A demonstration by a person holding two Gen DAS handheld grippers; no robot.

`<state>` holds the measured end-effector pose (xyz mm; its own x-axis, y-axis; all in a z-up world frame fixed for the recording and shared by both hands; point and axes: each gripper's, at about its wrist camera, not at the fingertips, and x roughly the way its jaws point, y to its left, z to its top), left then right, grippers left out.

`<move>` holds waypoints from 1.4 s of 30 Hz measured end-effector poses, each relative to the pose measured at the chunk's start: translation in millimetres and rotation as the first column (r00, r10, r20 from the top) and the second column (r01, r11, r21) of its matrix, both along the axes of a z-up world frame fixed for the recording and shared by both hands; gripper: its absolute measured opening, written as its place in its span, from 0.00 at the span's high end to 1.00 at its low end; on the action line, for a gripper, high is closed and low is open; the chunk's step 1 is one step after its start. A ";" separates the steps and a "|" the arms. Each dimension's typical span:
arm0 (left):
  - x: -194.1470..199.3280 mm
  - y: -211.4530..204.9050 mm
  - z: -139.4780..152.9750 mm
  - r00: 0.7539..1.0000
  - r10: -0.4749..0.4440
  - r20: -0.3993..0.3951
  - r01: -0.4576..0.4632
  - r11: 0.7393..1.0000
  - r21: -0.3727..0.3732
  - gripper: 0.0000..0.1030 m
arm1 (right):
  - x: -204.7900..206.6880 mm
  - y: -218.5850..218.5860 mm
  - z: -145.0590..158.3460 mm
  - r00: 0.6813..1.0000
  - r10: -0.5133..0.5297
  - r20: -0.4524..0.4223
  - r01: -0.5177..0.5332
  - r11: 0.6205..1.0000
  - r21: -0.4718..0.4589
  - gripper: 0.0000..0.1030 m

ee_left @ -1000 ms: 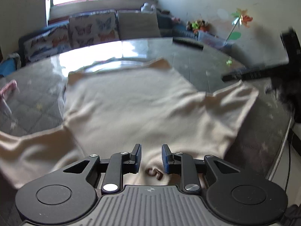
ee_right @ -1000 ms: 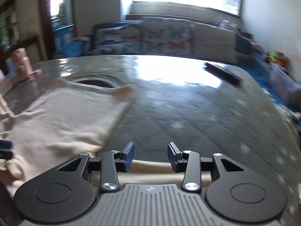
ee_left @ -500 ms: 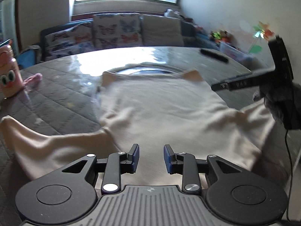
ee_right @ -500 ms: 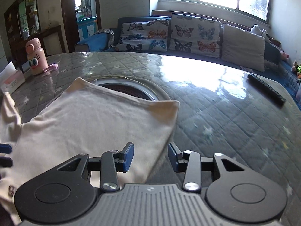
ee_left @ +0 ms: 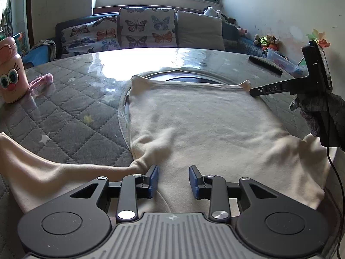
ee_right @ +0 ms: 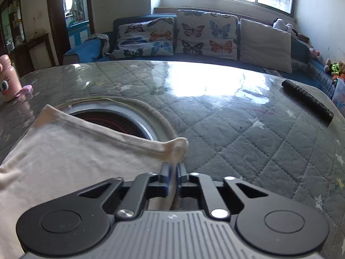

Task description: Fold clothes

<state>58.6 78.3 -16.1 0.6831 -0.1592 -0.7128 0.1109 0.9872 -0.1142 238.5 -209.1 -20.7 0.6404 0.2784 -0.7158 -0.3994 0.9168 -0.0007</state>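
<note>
A cream shirt [ee_left: 204, 125] lies flat on the grey quilted table [ee_left: 71, 116], one sleeve [ee_left: 43, 172] trailing to the near left. My left gripper [ee_left: 173, 179] hovers over the shirt's near edge. Its jaws are opening, and the cloth lies below the gap with no pad pressing on it. In the right wrist view my right gripper [ee_right: 172, 170] is shut on the far right corner of the shirt [ee_right: 75, 157], fabric pinched between its pads. The left wrist view shows that right gripper [ee_left: 253, 91] at the same corner, held by a gloved hand [ee_left: 312, 112].
A round dark recess [ee_right: 112, 120] in the table lies partly under the shirt's far edge. A pink bottle [ee_left: 10, 75] with a pink strap [ee_left: 41, 82] stands far left, and a black remote [ee_right: 308, 99] lies far right. Behind the table is a sofa with butterfly cushions [ee_right: 194, 34].
My right gripper moved forward along the shirt's right edge to its far corner and shut on it. The left gripper shifted over the near edge and its jaws widened slightly.
</note>
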 end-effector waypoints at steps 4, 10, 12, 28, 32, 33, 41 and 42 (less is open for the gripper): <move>8.4 0.3 -0.9 1.000 0.008 0.004 -0.008 1.000 0.006 0.66 | 12.1 2.3 -0.1 1.000 -0.010 0.023 0.011 1.000 -0.014 0.97; 18.6 -1.1 -2.6 1.000 0.013 0.007 -0.013 1.000 -0.001 0.65 | 35.4 11.0 -1.8 0.999 -0.020 0.037 0.021 1.000 -0.023 0.97; 16.3 -1.8 -1.6 1.000 0.006 0.009 -0.006 1.000 -0.001 0.63 | 39.5 13.0 -1.4 0.999 -0.022 0.040 0.023 0.999 -0.025 0.95; -56.8 79.4 26.1 0.940 0.325 0.107 -0.329 0.944 0.021 0.60 | -85.7 48.9 27.4 0.943 0.330 0.046 -0.326 0.942 -0.075 0.45; -59.6 108.1 23.1 0.890 0.443 0.108 -0.449 0.893 0.034 0.61 | -124.3 65.2 25.9 0.905 0.425 0.037 -0.421 0.904 -0.080 0.38; -58.2 114.4 21.9 0.879 0.466 0.100 -0.471 0.882 0.026 0.62 | -129.4 67.5 25.4 0.901 0.433 0.035 -0.429 0.900 -0.078 0.37; -14.1 118.0 19.5 0.878 0.466 0.110 -0.467 0.884 -0.020 0.63 | -146.7 76.5 15.6 0.893 0.449 -0.006 -0.449 0.891 -0.066 0.34; -6.8 117.1 18.8 0.881 0.459 0.113 -0.458 0.888 -0.032 0.63 | -146.8 76.6 14.9 0.894 0.448 -0.008 -0.448 0.892 -0.066 0.34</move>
<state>51.8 195.4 2.7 0.7571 0.1885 -0.6256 -0.3415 0.9304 -0.1329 91.8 -132.5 -5.8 0.4638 0.4904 -0.7378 -0.7674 0.6386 -0.0579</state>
